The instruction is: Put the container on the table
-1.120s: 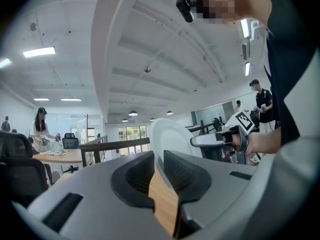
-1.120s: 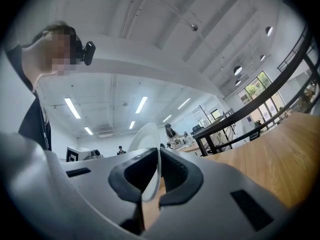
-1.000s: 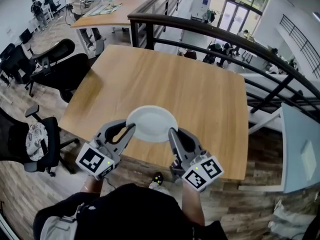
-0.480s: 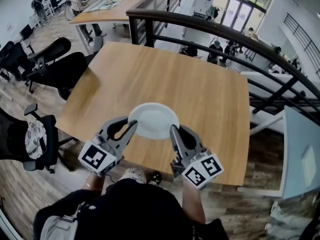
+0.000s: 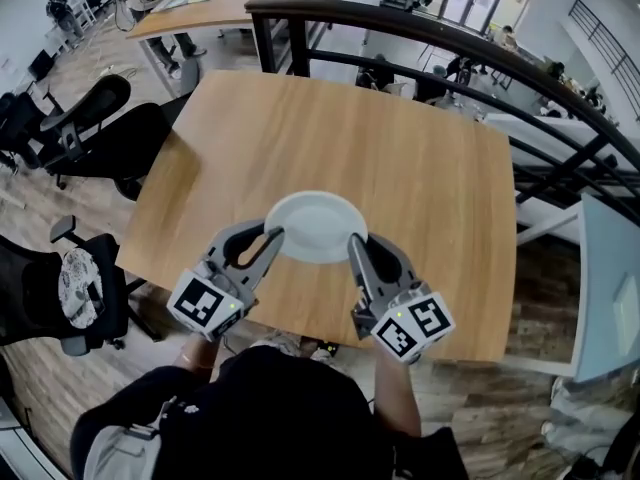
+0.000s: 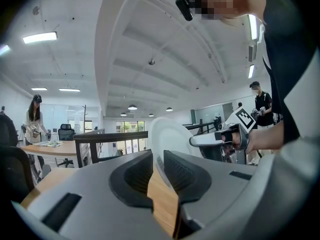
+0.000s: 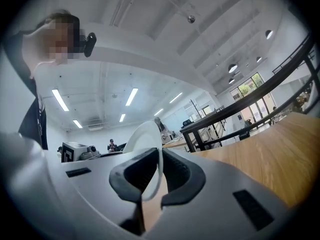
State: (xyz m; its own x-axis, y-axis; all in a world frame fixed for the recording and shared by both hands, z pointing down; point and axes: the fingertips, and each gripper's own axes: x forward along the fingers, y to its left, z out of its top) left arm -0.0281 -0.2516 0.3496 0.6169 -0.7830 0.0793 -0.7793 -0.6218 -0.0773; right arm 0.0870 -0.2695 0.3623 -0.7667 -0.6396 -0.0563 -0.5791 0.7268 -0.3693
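The container is a shallow white dish (image 5: 316,226), held level above the near part of the wooden table (image 5: 400,148). My left gripper (image 5: 272,239) is shut on its left rim and my right gripper (image 5: 356,244) is shut on its right rim. In the left gripper view the dish (image 6: 170,136) stands edge-on between the dark pads of the left gripper (image 6: 157,166), with the right gripper (image 6: 220,140) behind it. The right gripper view shows the rim (image 7: 145,136) pinched between the pads of the right gripper (image 7: 159,176). I cannot tell whether the dish touches the tabletop.
A dark metal railing (image 5: 400,38) runs behind the table's far edge. Black office chairs (image 5: 110,118) stand to the left, and one with a patterned cushion (image 5: 70,288) is nearer. Another wooden desk (image 5: 190,8) is at the far left. A pale panel (image 5: 610,288) stands at the right.
Both grippers have carried the dish forward from the table's near edge to further over the tabletop, and a little lower. Their hold on the rim is unchanged.
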